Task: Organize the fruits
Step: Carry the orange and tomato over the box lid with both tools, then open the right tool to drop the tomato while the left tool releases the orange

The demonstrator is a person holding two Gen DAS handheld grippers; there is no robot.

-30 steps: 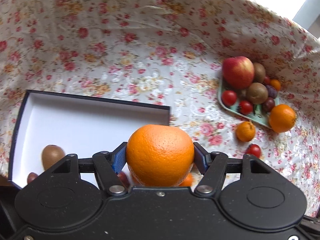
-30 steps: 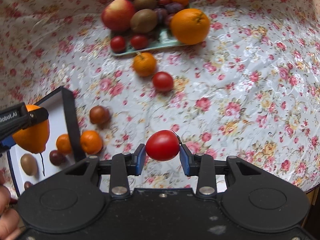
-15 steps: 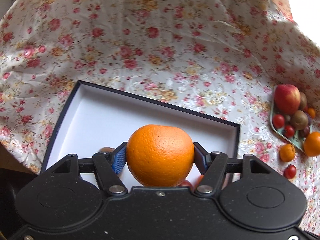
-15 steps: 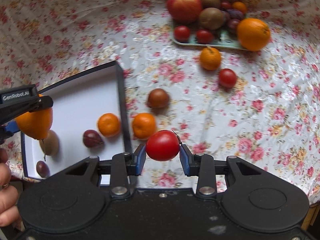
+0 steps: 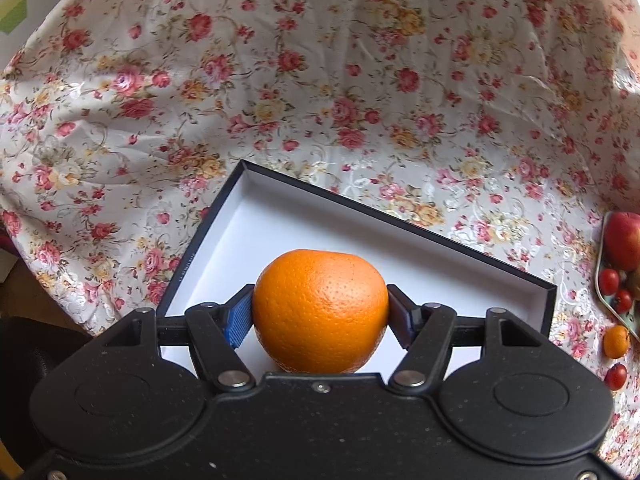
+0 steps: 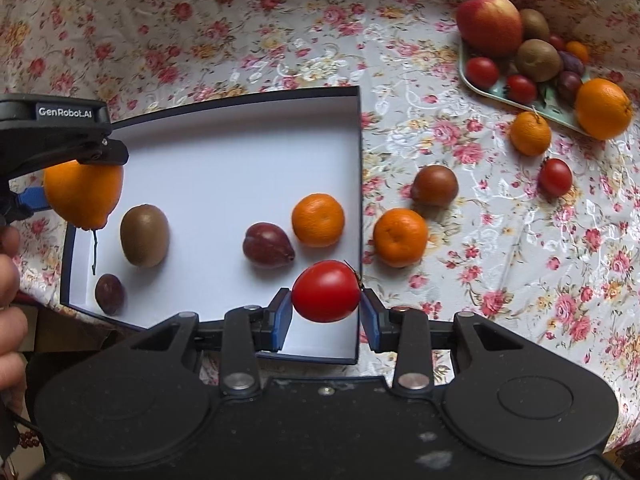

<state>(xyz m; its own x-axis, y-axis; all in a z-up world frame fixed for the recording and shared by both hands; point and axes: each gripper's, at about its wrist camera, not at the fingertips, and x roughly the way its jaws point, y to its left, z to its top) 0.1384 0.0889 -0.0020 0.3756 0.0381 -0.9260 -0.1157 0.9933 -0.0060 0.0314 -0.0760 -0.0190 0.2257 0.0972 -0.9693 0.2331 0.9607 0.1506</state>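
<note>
Two grippers, both loaded; the left gripper (image 5: 320, 316) clamps a big pebbly orange (image 5: 321, 311) over the white-lined box (image 6: 224, 152), the right gripper (image 6: 325, 304) pinches a smooth red tomato (image 6: 326, 291) at the box's near right corner. Four fruits sit inside: one fuzzy kiwi (image 6: 144, 235), two dark plums (image 6: 267, 245), one mandarin (image 6: 318, 220); glossy floral tablecloth (image 6: 500, 248) underneath; teal tray (image 6: 486, 90) of mixed fruit far right.

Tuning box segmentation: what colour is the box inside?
White inside, dark rim, on the box; clearest in the right wrist view.
</note>
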